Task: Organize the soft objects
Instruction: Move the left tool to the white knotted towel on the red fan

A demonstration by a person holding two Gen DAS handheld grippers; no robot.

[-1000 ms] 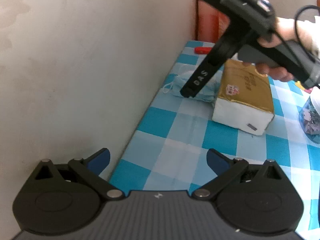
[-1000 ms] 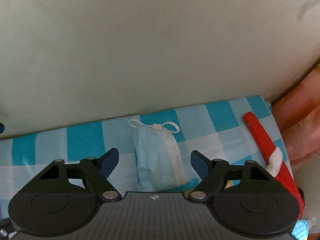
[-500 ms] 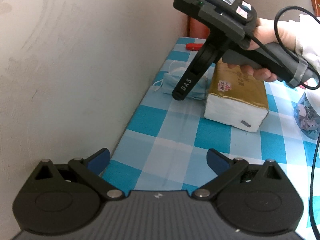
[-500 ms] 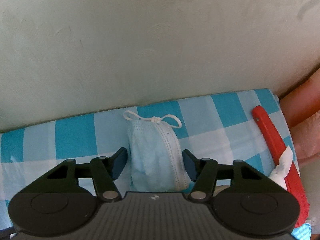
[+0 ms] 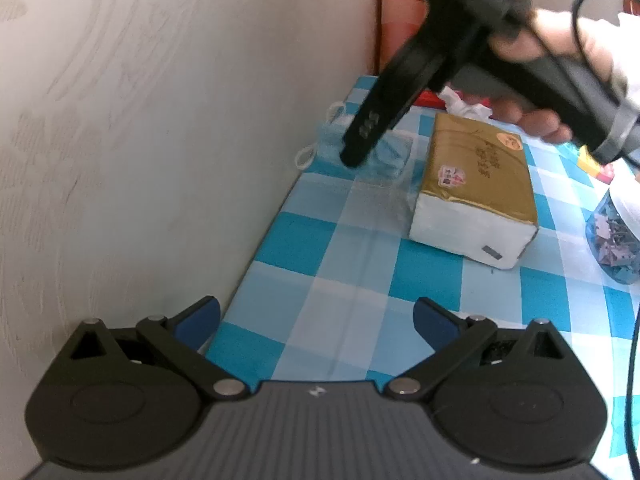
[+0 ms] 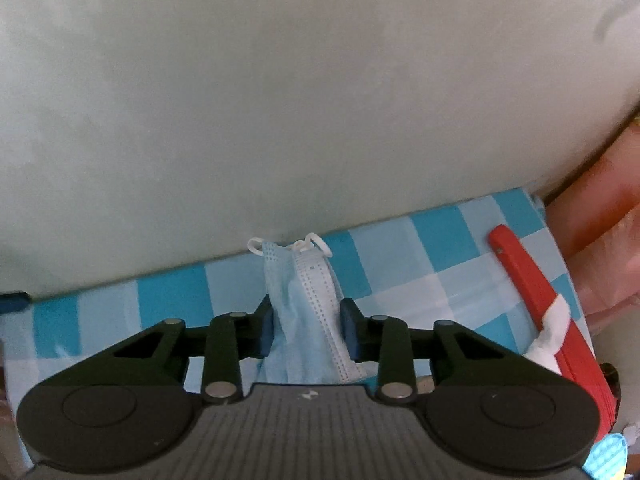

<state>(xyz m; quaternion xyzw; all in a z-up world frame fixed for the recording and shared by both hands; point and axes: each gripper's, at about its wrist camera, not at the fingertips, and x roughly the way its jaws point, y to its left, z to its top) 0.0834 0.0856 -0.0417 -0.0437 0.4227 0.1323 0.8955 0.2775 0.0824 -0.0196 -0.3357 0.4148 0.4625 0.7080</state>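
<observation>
You're at the pick-up step: bench [image 5: 352, 280] w/ the checked cloth, tissue pack [image 5: 476, 192] as your landmark, face mask [image 6: 308, 312] lying just beside the pack on its wall side. Your right tool [image 6: 306, 326] has just been closing & is now clenched on the mask, pads pinching its bunched middle. Left tool [image 5: 316, 320] is released, nothing between the pads, near side of the pack. Next, I'd judge: lift straight up, watch the ear loops [image 6: 312, 242] don't snag, then carry it to wherever the soft stuff goes.
</observation>
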